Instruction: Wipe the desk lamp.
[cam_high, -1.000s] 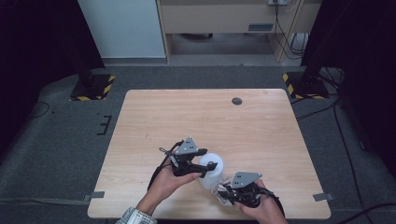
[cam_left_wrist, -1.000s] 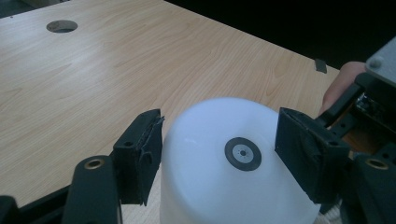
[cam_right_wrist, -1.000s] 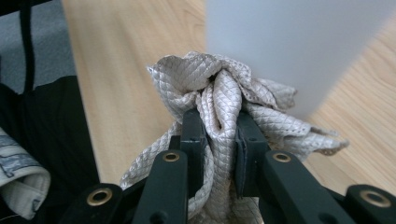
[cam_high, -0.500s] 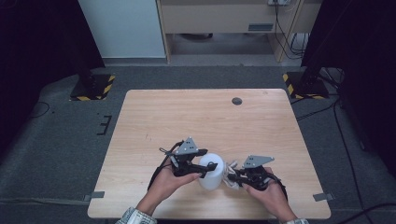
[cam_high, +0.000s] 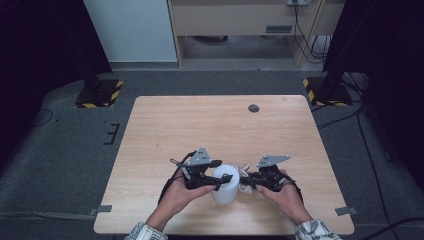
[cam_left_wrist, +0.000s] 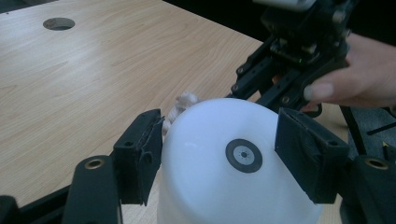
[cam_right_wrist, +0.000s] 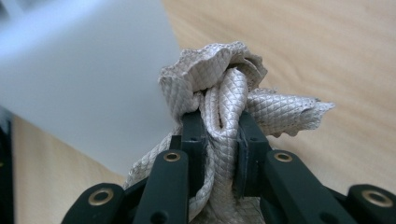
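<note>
Filling most of the scene from above, a light wooden table stands on dark grey carpet, with a small round dark hole near its far edge. A person's two forearms come in from the near edge, each hand holding a black two-jaw gripper. Between them, near the front middle of the table, stands a white upturned cup, a small grey ring mark on its raised base.

On the left, the left gripper has its jaws spread fairly wide on either side of the cup; the left gripper view shows the pads just beside the cup's walls, and it is hard to tell whether they press on it.

To the right of the cup, the right gripper points toward it. Its jaws are drawn narrow and clamp a bunched cream cloth with a fine diamond weave. The cloth sits just beside the cup's right side, and a tuft of it peeks out behind the cup.
</note>
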